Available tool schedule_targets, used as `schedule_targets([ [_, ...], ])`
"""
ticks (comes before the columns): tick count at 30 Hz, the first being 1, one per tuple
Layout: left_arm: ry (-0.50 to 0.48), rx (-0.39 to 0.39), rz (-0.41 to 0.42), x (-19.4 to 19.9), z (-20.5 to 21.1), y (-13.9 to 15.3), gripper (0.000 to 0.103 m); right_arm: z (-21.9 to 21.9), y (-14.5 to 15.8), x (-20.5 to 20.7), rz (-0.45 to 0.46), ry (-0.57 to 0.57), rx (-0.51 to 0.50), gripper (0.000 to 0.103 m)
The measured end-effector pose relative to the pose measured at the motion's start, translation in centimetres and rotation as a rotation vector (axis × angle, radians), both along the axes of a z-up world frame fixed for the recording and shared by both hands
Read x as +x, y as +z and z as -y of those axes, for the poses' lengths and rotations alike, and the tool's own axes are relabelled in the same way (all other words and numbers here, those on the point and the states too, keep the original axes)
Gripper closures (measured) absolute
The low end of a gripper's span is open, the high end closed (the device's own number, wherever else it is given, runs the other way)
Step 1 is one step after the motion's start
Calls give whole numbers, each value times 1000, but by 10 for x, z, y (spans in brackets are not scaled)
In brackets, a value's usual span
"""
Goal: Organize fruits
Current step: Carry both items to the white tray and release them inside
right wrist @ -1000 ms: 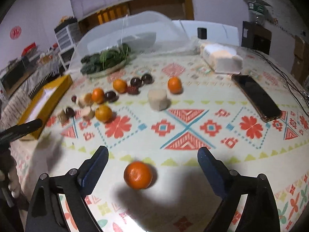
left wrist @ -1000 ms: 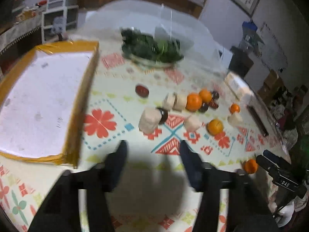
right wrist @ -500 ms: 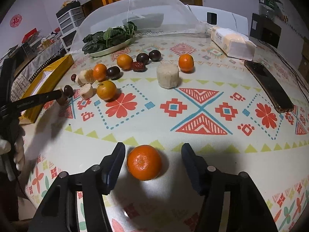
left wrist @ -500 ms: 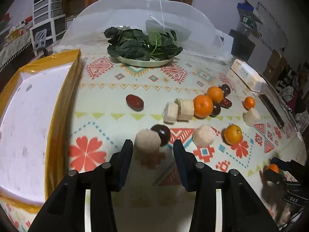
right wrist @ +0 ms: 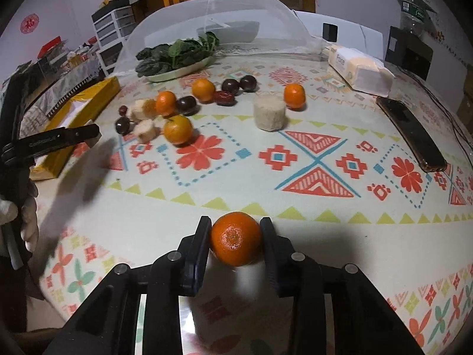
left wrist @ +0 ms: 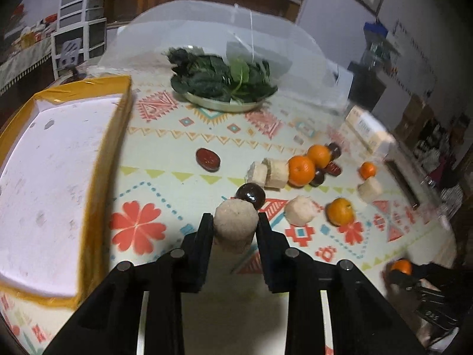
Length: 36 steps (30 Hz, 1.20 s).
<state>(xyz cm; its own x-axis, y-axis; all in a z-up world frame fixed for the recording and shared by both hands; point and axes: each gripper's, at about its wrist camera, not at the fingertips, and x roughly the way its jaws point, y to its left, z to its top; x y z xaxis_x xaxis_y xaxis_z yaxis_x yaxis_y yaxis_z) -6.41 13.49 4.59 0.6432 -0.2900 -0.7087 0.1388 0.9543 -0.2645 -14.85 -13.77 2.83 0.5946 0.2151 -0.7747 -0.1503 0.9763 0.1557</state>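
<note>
- My left gripper (left wrist: 235, 227) has just been closing, and its fingers (left wrist: 205, 233) now press on both sides of a pale, rough cylinder piece (left wrist: 235, 224), gripping it.
- That piece sits just in front of a dark round fruit (left wrist: 251, 194) on the patterned counter (left wrist: 165, 148); I cannot tell whether it is lifted off the cloth.
- My right gripper (right wrist: 236, 238) has also just been closing; its fingers (right wrist: 267, 236) are clamped on an orange (right wrist: 236, 238) near the counter's close edge.
- In the left view the yellow-rimmed tray (left wrist: 118, 136) lies to the left, its white floor bare, well apart from the fruit.
- The other fruit is grouped mid-counter: a second orange (right wrist: 178, 129), more pale chunks and dark fruits around it, and a red date (left wrist: 207, 159) lying alone nearer the tray.
- A larger pale cylinder (right wrist: 270, 112) stands beside another orange (right wrist: 294, 96).
- A plate of leafy greens (right wrist: 174, 56) sits at the far side under a mesh food cover (right wrist: 236, 9).
- A phone (right wrist: 411, 134) lies along the right edge, with a tissue pack (right wrist: 357, 69) beyond it.
</note>
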Motion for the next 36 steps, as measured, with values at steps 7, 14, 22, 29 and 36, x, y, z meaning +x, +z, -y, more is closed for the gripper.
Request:
schedule_targets([
  [7, 77, -84, 85, -37, -55, 46, 75, -46, 52, 10, 45, 164, 156, 67],
  [14, 204, 3, 113, -40, -121, 71, 75, -170, 88, 45, 27, 472, 306, 67],
  [22, 326, 60, -22, -10, -186, 22, 75, -306, 49, 88, -46, 596, 221, 67],
  [29, 387, 15, -72, -7, -218, 2, 75, -342, 21, 117, -82, 565, 168, 66],
  [36, 419, -63, -47, -19, -229, 12, 59, -335, 41, 113, -2, 567, 197, 37],
])
